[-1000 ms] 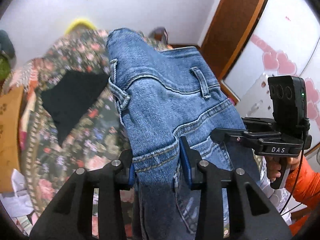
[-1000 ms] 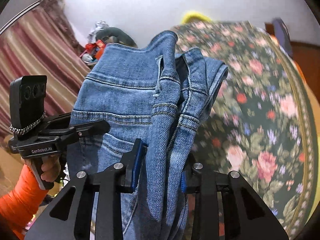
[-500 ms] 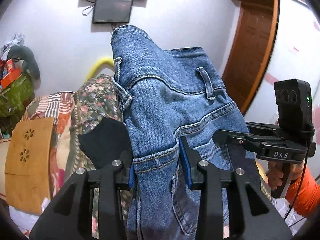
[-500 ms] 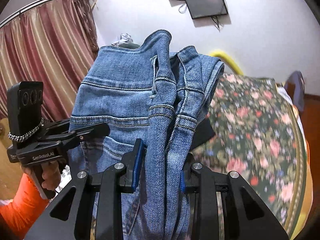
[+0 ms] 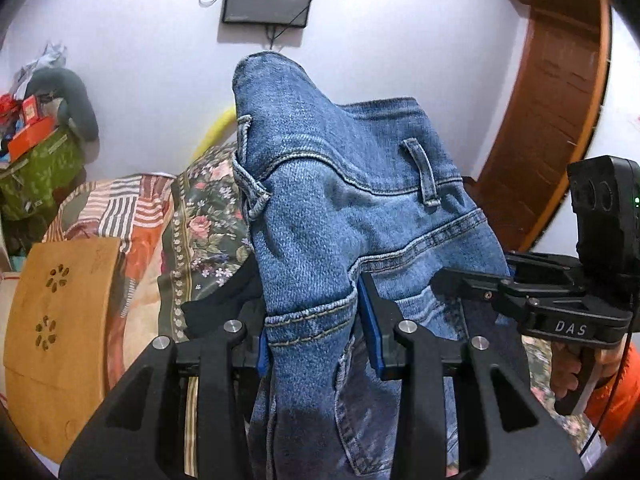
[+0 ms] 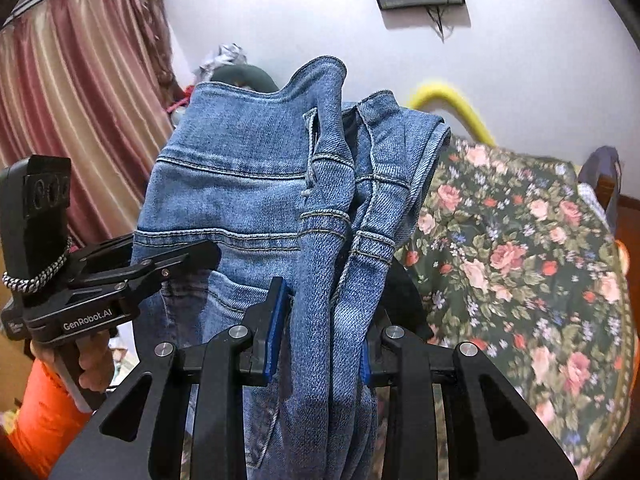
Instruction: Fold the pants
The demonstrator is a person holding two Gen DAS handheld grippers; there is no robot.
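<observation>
We see the green bag (image 5: 38, 172) at 9 o'clock stuffed with boxes — left gripper (image 5: 318, 332) and right gripper (image 6: 320, 332) both clamp the jeans (image 5: 340, 208) waistband.

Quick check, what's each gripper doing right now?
Left gripper: shut on the jeans at the waist end.
Right gripper: shut on the jeans too, on bunched denim at the other side.

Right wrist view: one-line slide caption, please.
Right tongs clamp bunched blue jeans above the floral bedspread.
</observation>
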